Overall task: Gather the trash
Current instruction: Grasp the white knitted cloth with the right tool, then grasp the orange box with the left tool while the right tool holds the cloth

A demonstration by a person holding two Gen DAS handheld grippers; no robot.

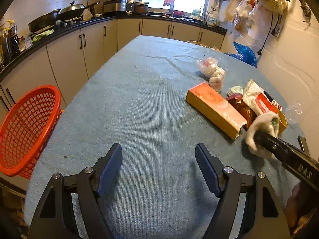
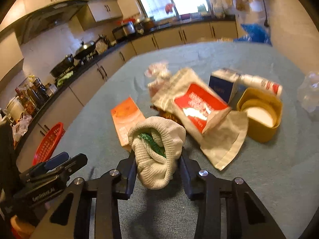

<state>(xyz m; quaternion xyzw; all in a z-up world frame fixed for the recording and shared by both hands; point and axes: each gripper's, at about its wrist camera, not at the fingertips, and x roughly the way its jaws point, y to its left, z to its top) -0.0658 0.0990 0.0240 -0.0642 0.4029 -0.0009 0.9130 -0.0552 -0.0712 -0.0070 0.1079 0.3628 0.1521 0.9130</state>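
White knitted cloth, a balled rag [image 2: 157, 155] with a green scrap tucked in its folds, is sitting pinched between the fingers of the right gripper [image 2: 157, 167], lifted just off the blue tablecloth [image 1: 139, 103]. The red basket [image 1: 30, 127] is hanging off the table's left edge, well apart from the rag and across the cloth from it, so the carry is looking like a long leftward sweep. The left gripper [image 1: 158, 169] is nearer the basket but is standing spread wide and empty over bare cloth.

The left wrist view is showing the basket's open mouth tilted toward the table, and the orange box [image 1: 215, 109] lying with its long axis running toward the right gripper. The right wrist view is showing what that one hides: the yellow tub [image 2: 259, 113], the red-and-white pouch [image 2: 195, 103] and the clear wrapper [image 2: 310, 93] waiting behind the rag, all somewhat blurred.
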